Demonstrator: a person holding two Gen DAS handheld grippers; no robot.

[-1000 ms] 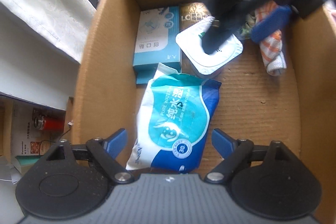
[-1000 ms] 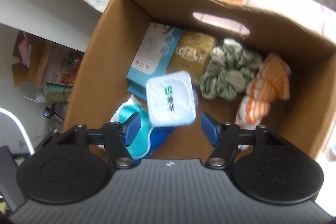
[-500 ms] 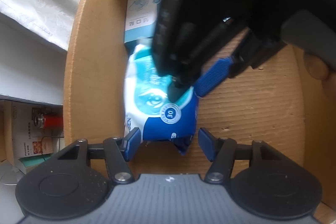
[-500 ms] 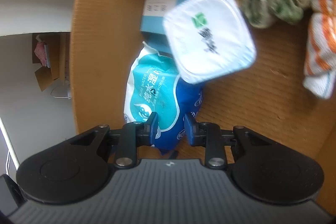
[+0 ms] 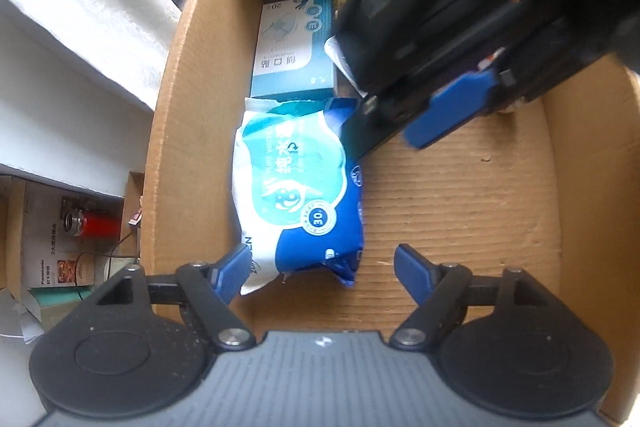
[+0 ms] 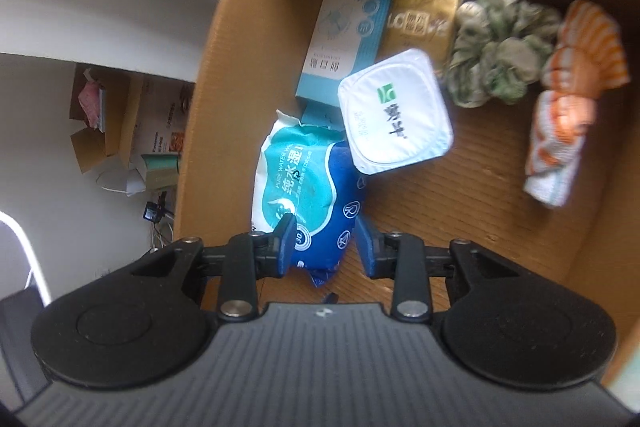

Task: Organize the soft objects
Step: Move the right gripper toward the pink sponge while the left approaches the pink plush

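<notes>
A blue and teal wet-wipes pack lies along the left wall inside a cardboard box. My left gripper is open just above the pack's near end. My right gripper hangs over the same pack, its jaws partly apart and astride the pack's near corner; I cannot tell if they press it. In the left wrist view the right gripper is a dark blur above the box. A white tissue pack leans on the wipes.
At the box's far end lie a teal mask box, a gold packet, a green scrunchie and an orange-striped cloth. The corrugated floor at right is bare. Clutter and small boxes sit outside to the left.
My right gripper has pulled up and back from the wipes pack and its jaws have spread a little. My left gripper has opened wider. The wipes pack stays on the box floor.
</notes>
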